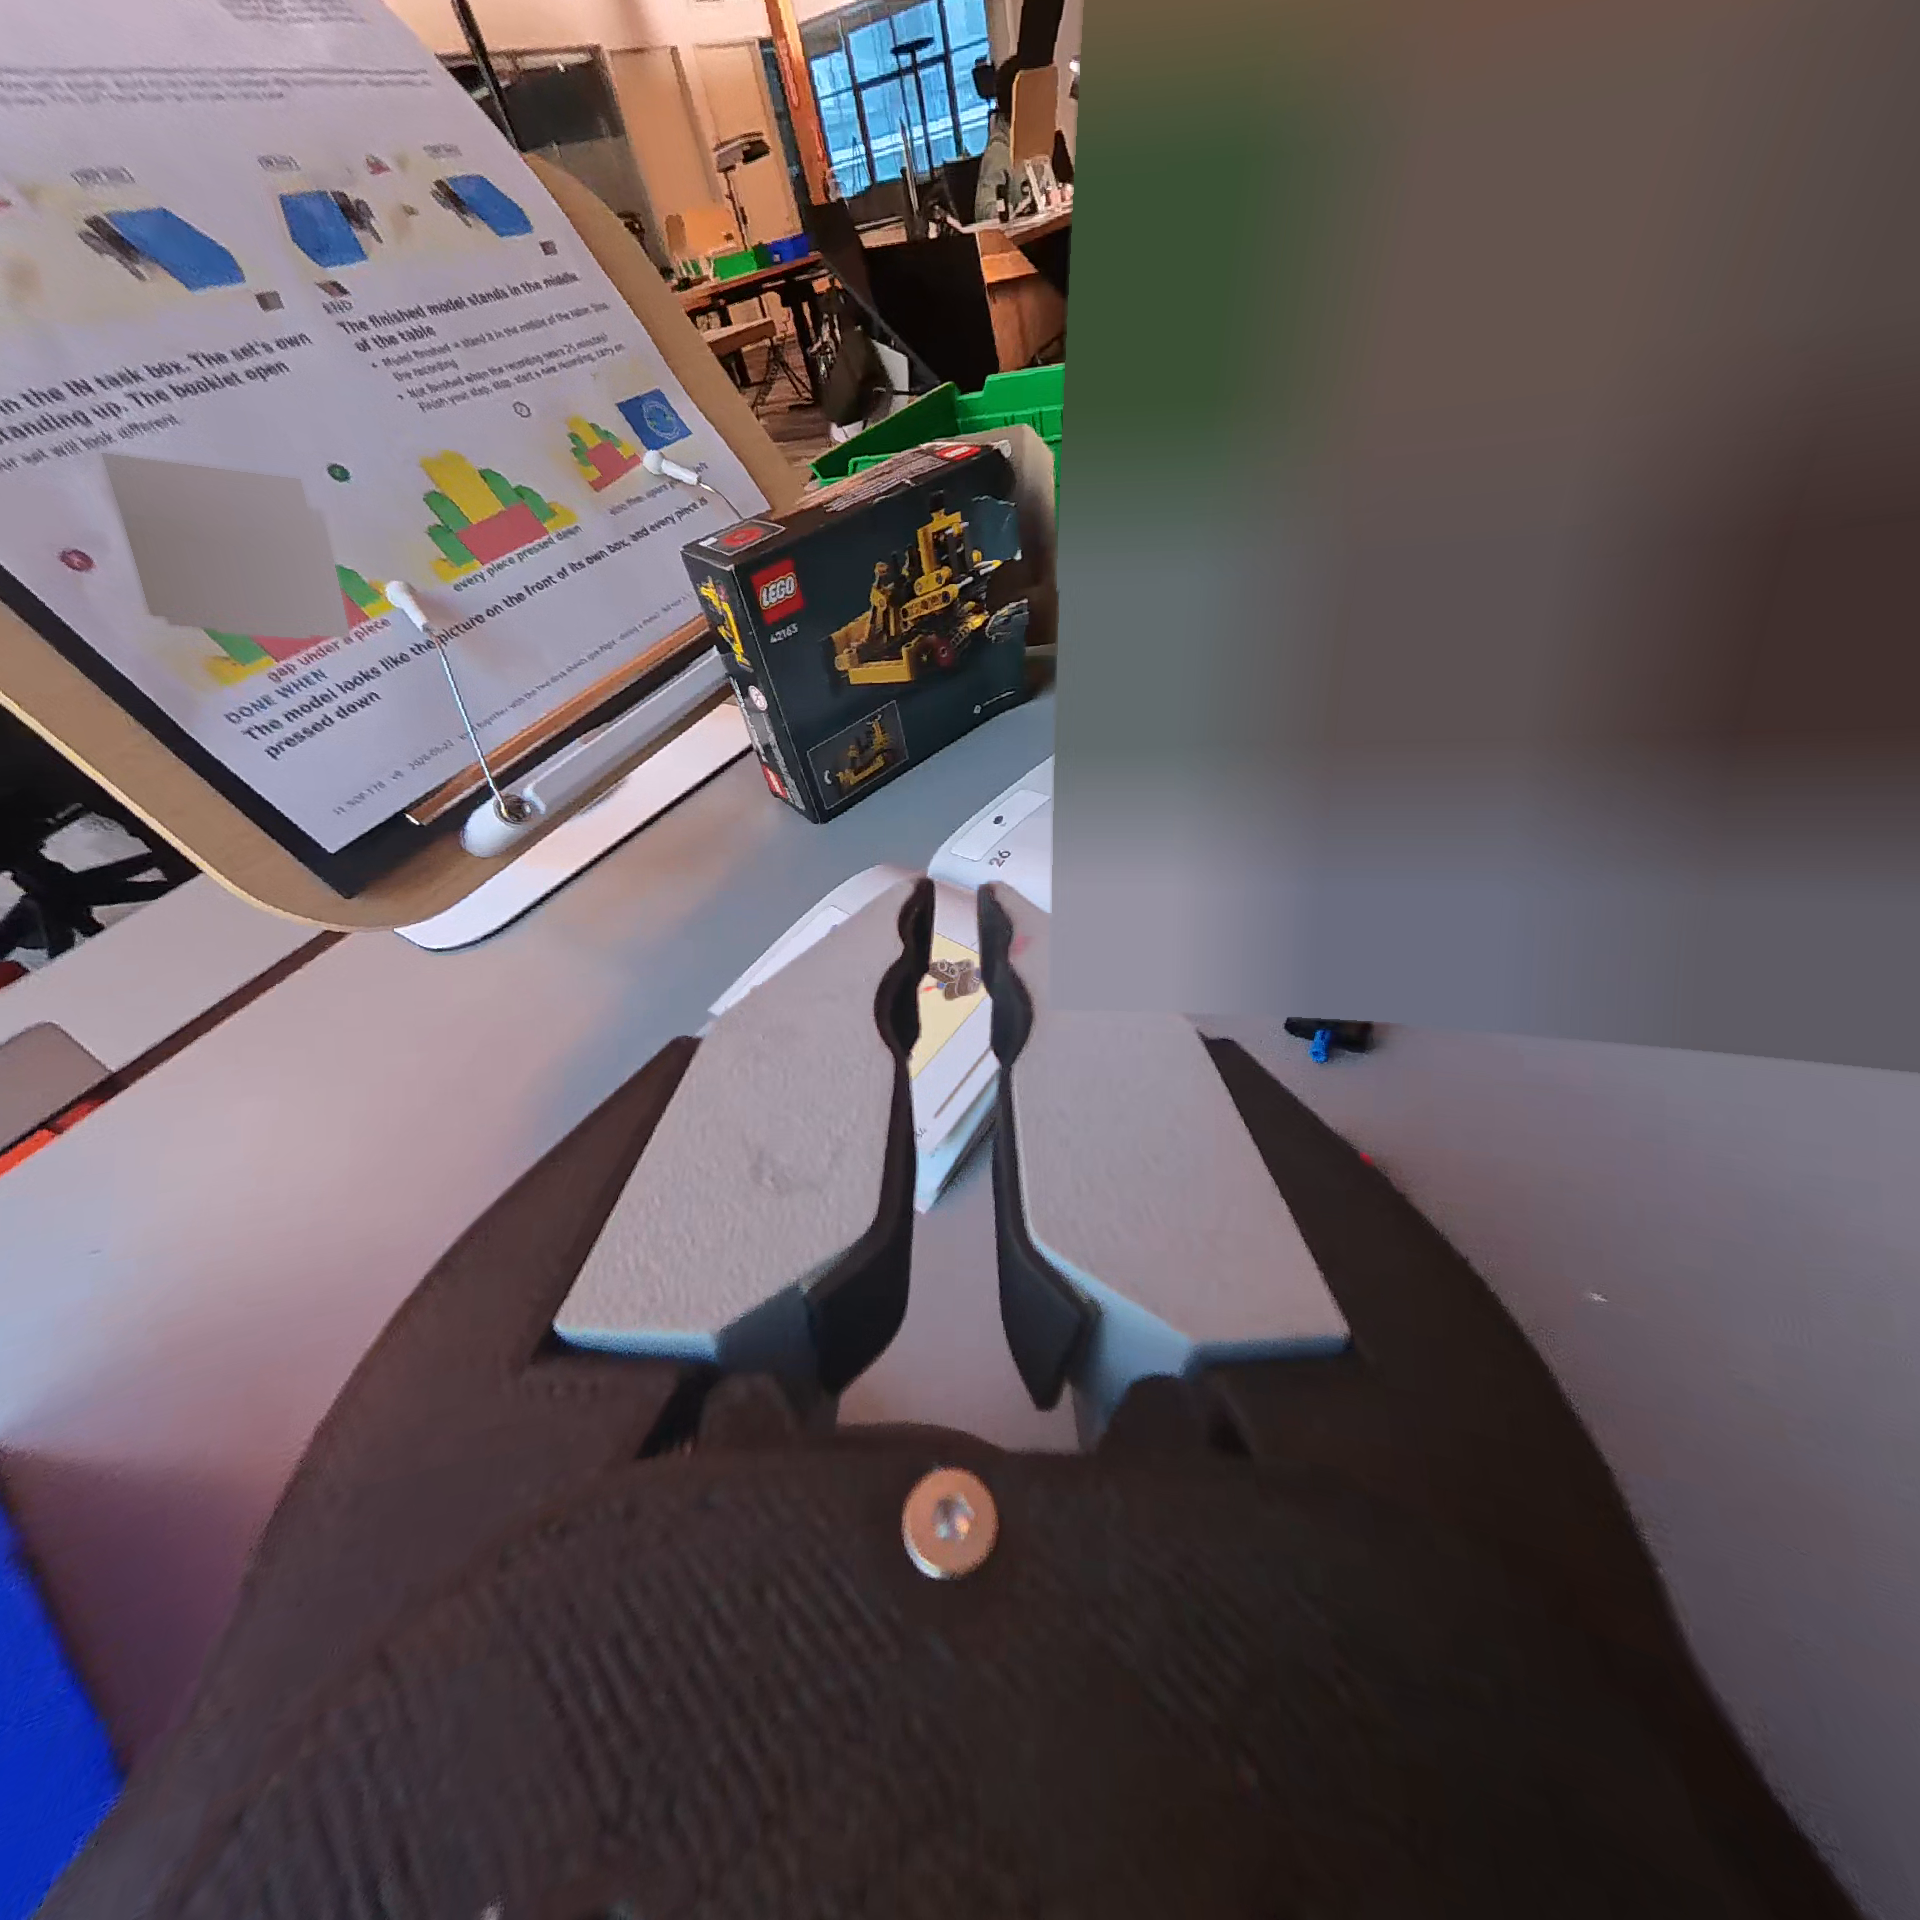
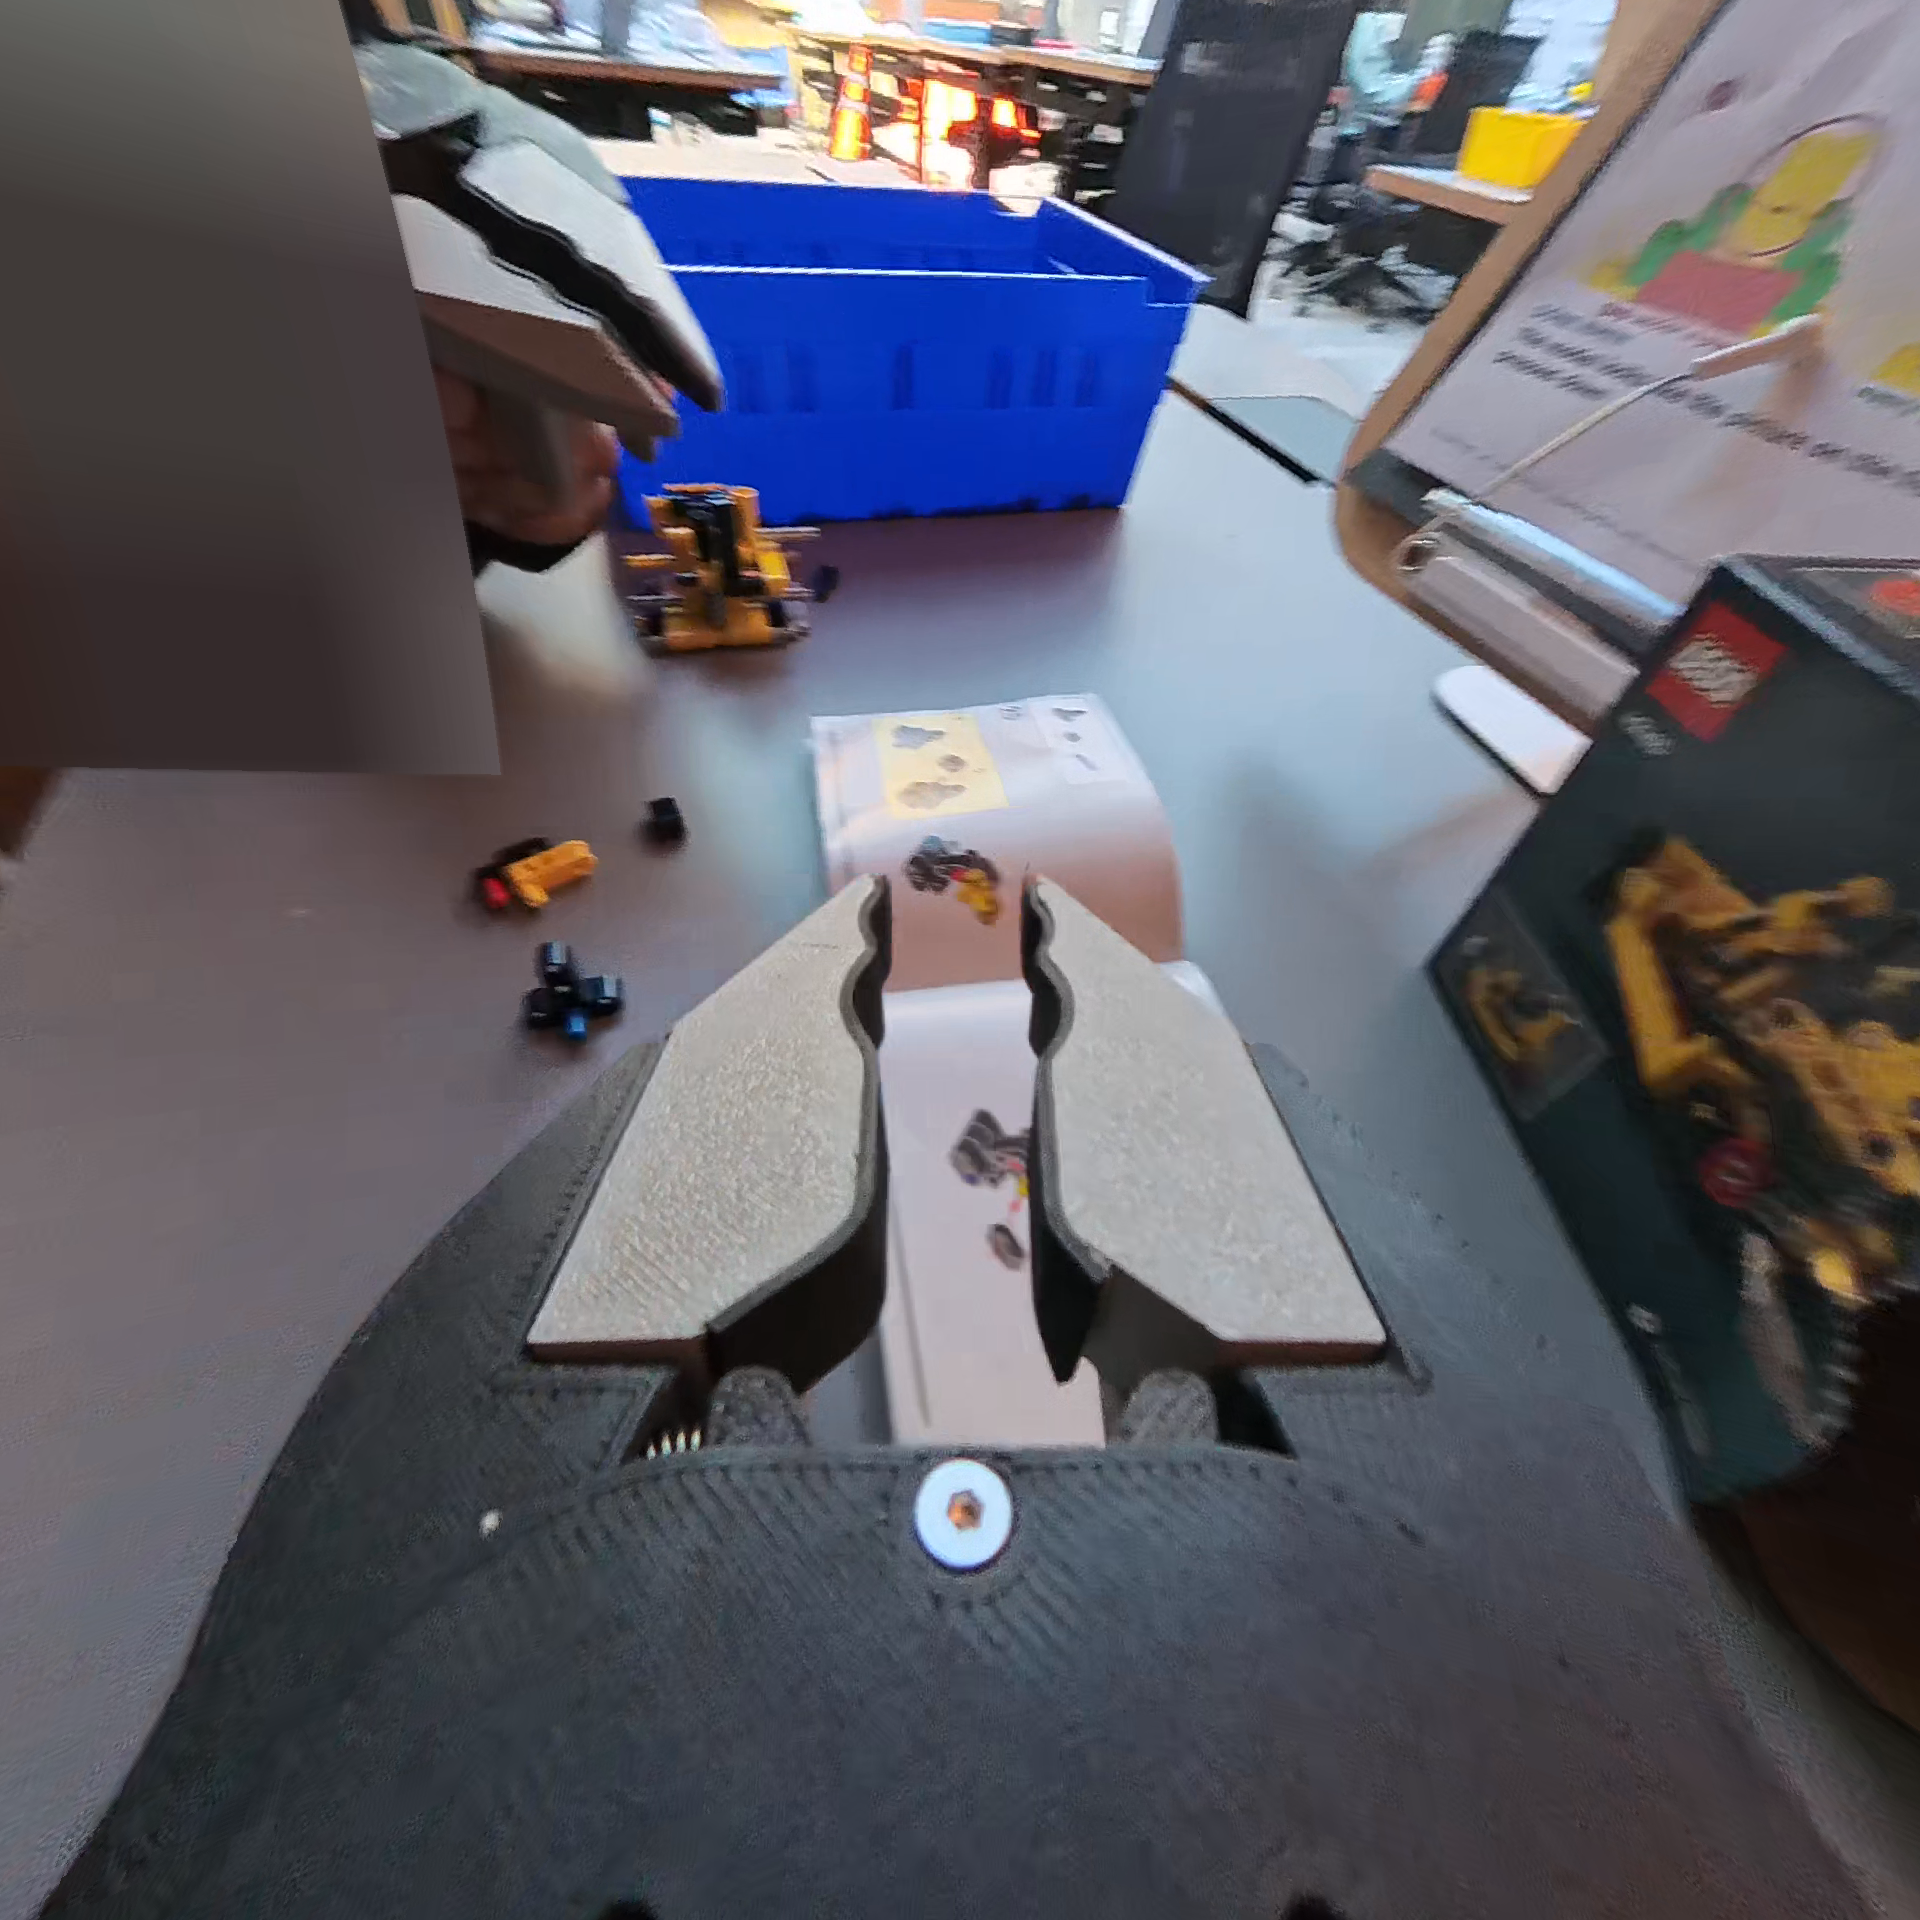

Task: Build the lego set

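My left gripper (image 1: 954, 896) hovers over the open instruction booklet (image 1: 821, 956), its fingers a narrow gap apart with nothing between them. My right gripper (image 2: 956, 904) is open and empty above the same booklet (image 2: 997, 769). The partly built yellow and black model (image 2: 717, 571) stands on the grey table in front of the blue bin. Loose pieces lie to the right gripper's left: a yellow piece with a red end (image 2: 540, 871), a small black piece (image 2: 662, 819) and a black and blue cluster (image 2: 571, 995). The left gripper (image 2: 675, 405) also shows in the right wrist view, held above the model.
The set's dark box (image 1: 873, 644) stands upright beside the booklet, close to the right gripper's right side (image 2: 1704, 1039). A blue bin (image 2: 904, 364) sits behind the model. A wooden stand with a printed sheet (image 1: 312, 416) and a green bin (image 1: 966, 416) are nearby. A black and blue pin (image 1: 1325, 1034) lies on the table.
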